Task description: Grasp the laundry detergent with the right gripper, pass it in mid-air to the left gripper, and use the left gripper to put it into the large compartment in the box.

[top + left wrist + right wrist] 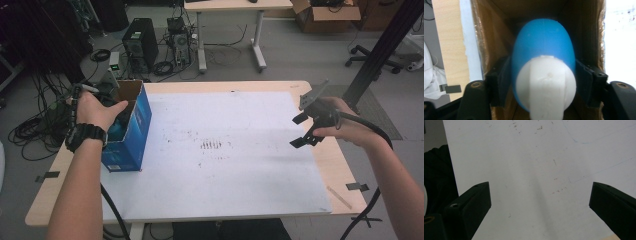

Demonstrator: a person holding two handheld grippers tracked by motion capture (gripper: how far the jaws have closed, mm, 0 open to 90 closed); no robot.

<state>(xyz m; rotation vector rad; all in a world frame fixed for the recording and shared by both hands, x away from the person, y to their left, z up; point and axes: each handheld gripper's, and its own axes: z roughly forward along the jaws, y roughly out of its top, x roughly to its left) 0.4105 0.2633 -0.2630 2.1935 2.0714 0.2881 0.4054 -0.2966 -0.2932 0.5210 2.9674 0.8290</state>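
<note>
A blue cardboard box (134, 142) with a brown inside (487, 37) stands open-topped at the left edge of the white board (225, 175). My left gripper (543, 75) reaches down into the box, with the hand covering it in the high view. Its jaws press on both sides of a smooth blue egg-shaped object (543, 42) that has a white rounded end nearest the camera. My right gripper (298, 131) hangs above the board's right side, open, with bare white board (536, 157) between its jaws (540, 197).
The wooden table (335, 165) shows past the board at both sides, with black tape pieces (358, 186) and a thin wooden stick (340, 196) at the right. Beyond the far edge, cables, a computer tower (141, 42) and another desk are on the floor.
</note>
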